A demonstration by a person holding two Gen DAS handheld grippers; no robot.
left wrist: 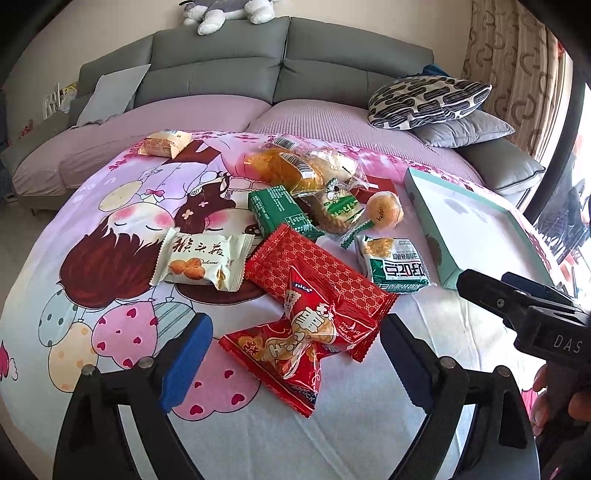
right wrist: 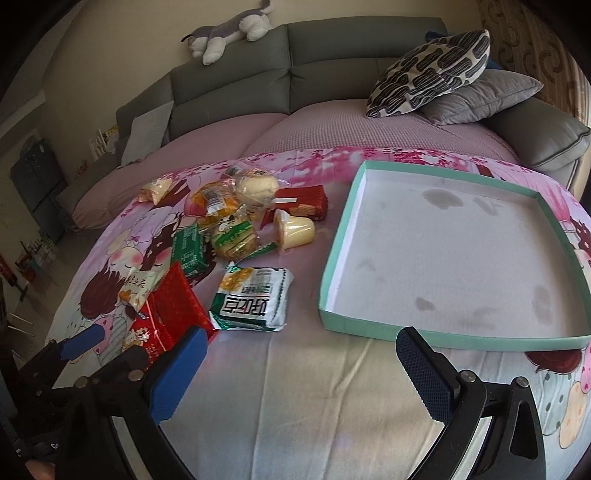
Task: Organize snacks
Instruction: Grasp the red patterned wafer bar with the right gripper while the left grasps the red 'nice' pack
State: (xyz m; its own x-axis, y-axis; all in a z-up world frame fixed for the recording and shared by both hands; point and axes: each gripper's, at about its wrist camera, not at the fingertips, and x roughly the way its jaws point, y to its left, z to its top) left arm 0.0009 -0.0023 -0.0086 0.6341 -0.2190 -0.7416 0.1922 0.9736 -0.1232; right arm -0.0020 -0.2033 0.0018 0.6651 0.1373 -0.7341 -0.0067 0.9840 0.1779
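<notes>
Several snacks lie in a heap on a cartoon-print cloth (left wrist: 92, 206). A red twisted snack bag (left wrist: 306, 343) lies between my left gripper's (left wrist: 295, 354) open jaws, on top of a red patterned packet (left wrist: 325, 266). Behind are a white packet (left wrist: 201, 264), a green box (left wrist: 277, 210), a green-white packet (left wrist: 397, 264), bread bags (left wrist: 295, 166) and a jelly cup (left wrist: 384, 210). My right gripper (right wrist: 299, 373) is open and empty, in front of a teal-rimmed shallow box (right wrist: 332, 280) whose white floor is bare. The green-white packet (right wrist: 255, 295) lies to its left.
A small packet (left wrist: 164, 144) lies apart at the far left of the cloth. A grey sofa (left wrist: 258, 66) with patterned and grey cushions (left wrist: 428, 99) stands behind. A plush toy (right wrist: 229, 29) lies on the sofa back. The right gripper's body (left wrist: 528, 306) shows in the left wrist view.
</notes>
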